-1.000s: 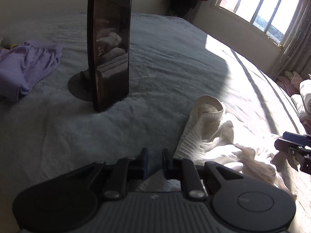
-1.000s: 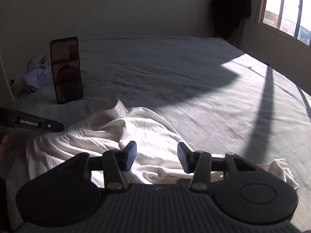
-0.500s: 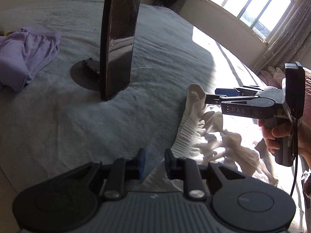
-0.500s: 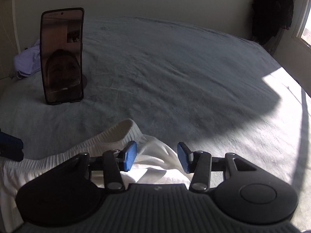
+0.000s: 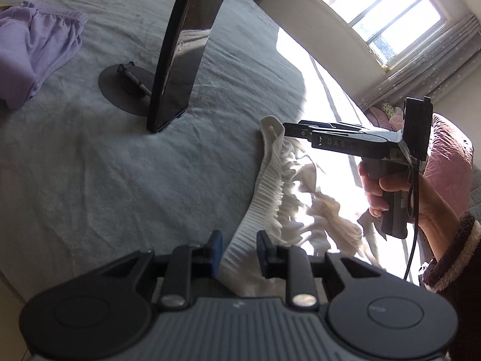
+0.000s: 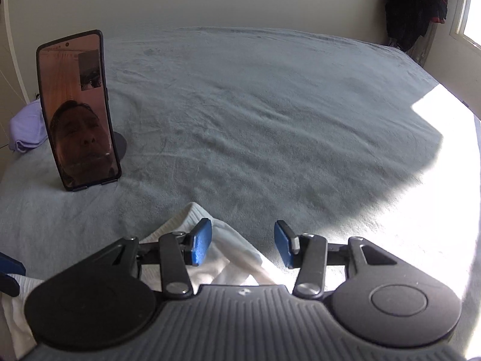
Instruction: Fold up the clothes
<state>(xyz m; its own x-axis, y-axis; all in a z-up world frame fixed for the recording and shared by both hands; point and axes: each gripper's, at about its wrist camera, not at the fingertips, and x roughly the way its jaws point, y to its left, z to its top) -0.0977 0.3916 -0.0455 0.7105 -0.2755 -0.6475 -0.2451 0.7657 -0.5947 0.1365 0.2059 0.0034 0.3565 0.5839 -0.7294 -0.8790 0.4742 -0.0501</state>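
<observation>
A: The white garment (image 5: 272, 192) lies crumpled on the grey bedspread (image 5: 90, 165), its ribbed elastic waistband running in a curve from the left gripper (image 5: 237, 252) up toward the far end. Half of it sits in hard sunlight, so the folds there wash out.

B: The left gripper's jaws are opening, and the waistband passes between the blue pads without either visibly pressing on it. The right gripper (image 6: 243, 246) stands with its fingers apart over the far end of the waistband; white cloth shows under the left pad, nothing pinched.

A: From the left wrist view the right gripper's tip (image 5: 288, 129) hovers at the raised loop of the waistband, held by a hand (image 5: 390, 192) in a dark, fleece-cuffed sleeve.

B: Around it: a phone (image 6: 79, 111) stands upright on a round stand (image 5: 123, 85), just beyond the garment. A lilac garment (image 5: 33, 45) lies bunched well apart, past the phone. A window (image 5: 381, 15) lights the bed.
</observation>
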